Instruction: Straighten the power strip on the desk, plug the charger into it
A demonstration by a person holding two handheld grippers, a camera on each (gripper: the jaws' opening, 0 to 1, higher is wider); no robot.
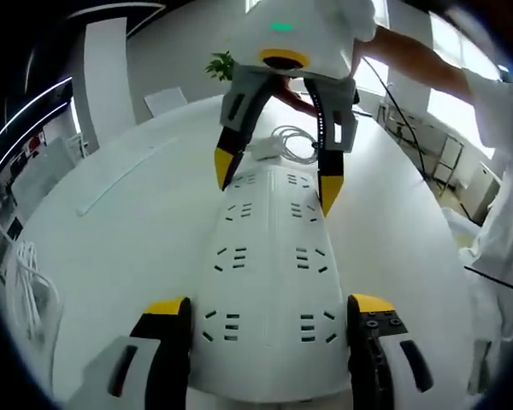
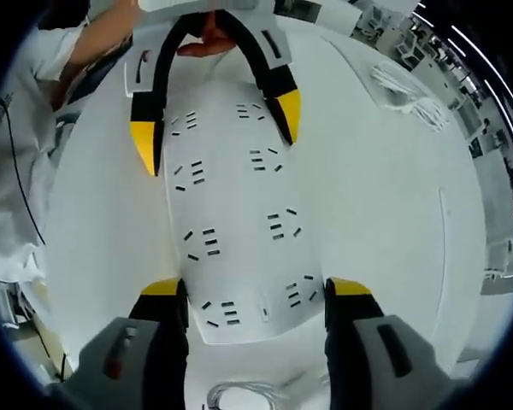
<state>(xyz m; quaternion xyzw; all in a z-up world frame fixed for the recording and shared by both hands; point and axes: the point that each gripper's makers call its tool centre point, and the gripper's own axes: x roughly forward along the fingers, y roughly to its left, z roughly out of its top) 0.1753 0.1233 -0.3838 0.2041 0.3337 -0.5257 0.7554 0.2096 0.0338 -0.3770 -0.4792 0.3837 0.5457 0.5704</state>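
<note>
In the left gripper view, the left gripper (image 1: 274, 318) is showing two black jaws capped with yellow tips at six o'clock, each backed by a grey moulded housing; the right-hand jaw is carrying small dark screws and a black slot. At twelve o'clock the right gripper (image 1: 278, 175) is presenting grey arms, black ribbed jaws ending in pointed yellow tips, a white body with a yellow ring and a small green light. The person is wearing a white short-sleeved garment (image 1: 504, 171) at three o'clock, with a thin black cable (image 1: 402, 111) trailing beside it. In the right gripper view, the right gripper (image 2: 256, 303) is showing matching yellow-topped black jaws and grey housings.
</note>
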